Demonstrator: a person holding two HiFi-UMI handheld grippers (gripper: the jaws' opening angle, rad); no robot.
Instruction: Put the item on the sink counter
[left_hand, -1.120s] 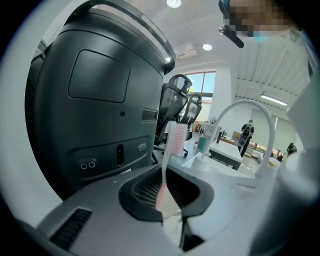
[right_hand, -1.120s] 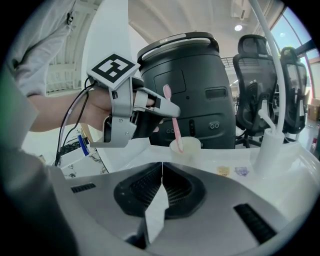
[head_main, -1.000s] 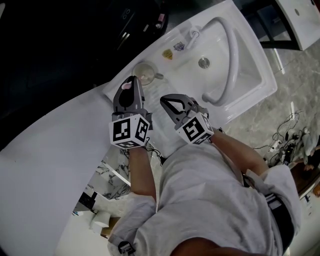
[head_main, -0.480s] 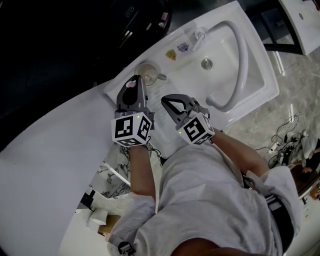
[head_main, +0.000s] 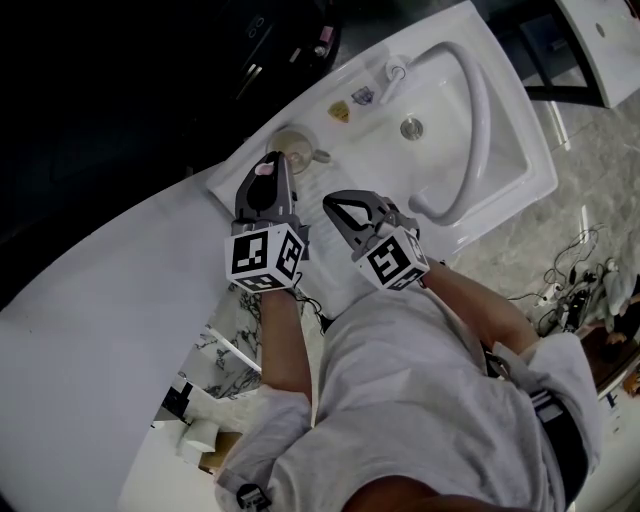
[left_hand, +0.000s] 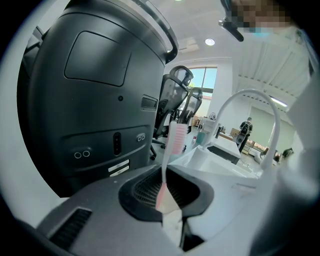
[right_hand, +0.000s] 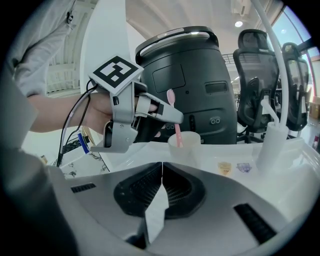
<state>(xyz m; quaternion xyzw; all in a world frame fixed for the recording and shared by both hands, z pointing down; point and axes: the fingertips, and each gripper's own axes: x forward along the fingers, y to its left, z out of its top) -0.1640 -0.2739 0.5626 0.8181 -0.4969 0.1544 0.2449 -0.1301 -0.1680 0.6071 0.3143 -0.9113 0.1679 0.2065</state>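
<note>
My left gripper (head_main: 266, 185) is shut on a pink toothbrush (left_hand: 175, 142), which stands upright between its jaws. In the right gripper view the left gripper (right_hand: 167, 114) holds the toothbrush (right_hand: 173, 116) over a translucent cup (right_hand: 183, 145), and the brush's lower end reaches into the cup. The cup (head_main: 293, 147) stands on the white sink counter (head_main: 322, 190), just beyond the left gripper's tip. Beside it, my right gripper (head_main: 343, 212) hovers over the counter, shut with nothing between its jaws (right_hand: 161, 176).
A white basin (head_main: 505, 140) with a drain and a tall curved white spout (head_main: 478, 110) lies to the right. Two small stickers (head_main: 348, 104) sit near the tap base (head_main: 392, 74). A large black machine (right_hand: 187, 82) and office chairs (right_hand: 255, 90) stand behind the counter.
The left gripper with the toothbrush has edged slightly toward the cup. The right gripper has barely moved.
</note>
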